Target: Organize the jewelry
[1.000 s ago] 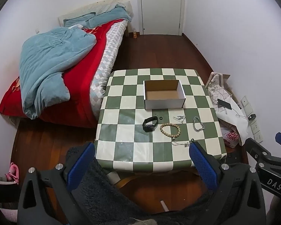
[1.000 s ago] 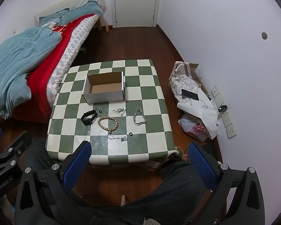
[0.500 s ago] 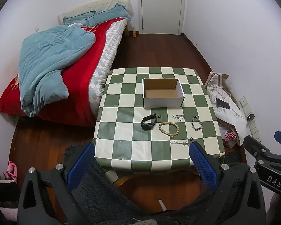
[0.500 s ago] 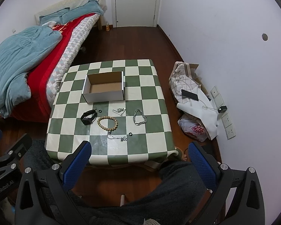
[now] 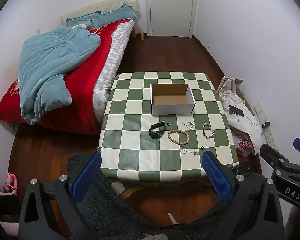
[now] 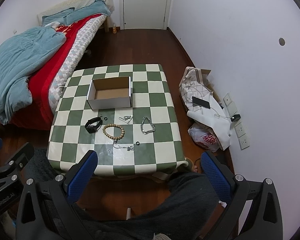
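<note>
An open white cardboard box [image 5: 172, 100] [image 6: 110, 95] stands on the green-and-white checkered table [image 5: 130, 140] [image 6: 160, 120]. In front of it lie a black wristband [image 5: 157, 130] [image 6: 93, 125], a wooden bead bracelet [image 5: 178, 137] [image 6: 113, 131], a silver chain bracelet [image 5: 208, 131] [image 6: 147, 125], a small silver chain [image 5: 189, 124] [image 6: 126, 118], a thin necklace [image 5: 190, 152] [image 6: 123, 147] and small black rings [image 5: 202, 147] [image 6: 137, 143]. My left gripper [image 5: 150, 174] and right gripper [image 6: 148, 172] are both open and empty, held high, short of the table's near edge.
A bed with a red cover and blue blanket [image 5: 56, 66] stands left of the table. Bags, a phone [image 6: 201, 102] and cables lie on the floor at the right wall. A white door [image 5: 171, 8] is at the back. The person's dark-clothed legs are below the grippers.
Both grippers have drawn back and risen slightly, so the table looks a little smaller and farther. Nothing on the table has moved.
</note>
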Available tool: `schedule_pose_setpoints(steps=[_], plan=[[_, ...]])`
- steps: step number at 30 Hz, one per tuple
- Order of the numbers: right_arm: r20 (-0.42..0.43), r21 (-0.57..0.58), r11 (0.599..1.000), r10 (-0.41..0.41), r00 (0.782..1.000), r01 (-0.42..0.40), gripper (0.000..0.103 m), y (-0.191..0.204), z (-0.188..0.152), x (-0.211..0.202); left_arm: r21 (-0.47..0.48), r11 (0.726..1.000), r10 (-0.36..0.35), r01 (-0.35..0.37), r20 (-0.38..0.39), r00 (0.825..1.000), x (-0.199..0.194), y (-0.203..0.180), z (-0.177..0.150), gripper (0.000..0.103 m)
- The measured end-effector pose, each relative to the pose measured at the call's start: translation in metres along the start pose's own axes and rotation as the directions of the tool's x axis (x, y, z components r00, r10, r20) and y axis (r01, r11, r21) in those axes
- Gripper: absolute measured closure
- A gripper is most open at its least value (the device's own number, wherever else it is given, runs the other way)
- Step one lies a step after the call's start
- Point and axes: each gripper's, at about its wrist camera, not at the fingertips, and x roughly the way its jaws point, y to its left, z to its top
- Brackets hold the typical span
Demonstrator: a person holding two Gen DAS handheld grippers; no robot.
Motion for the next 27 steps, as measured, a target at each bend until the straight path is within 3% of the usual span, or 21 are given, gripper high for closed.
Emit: schedule_pose_setpoints(steps=[27], plan=[[0.009, -0.006, 1.0, -0.003, 1.0, 0.003, 0.0, -0.001, 0.004, -0.006, 0.006, 1.0, -0.003, 0.003, 0.013, 1.0, -0.001, -0.007, 0.003, 0.001]])
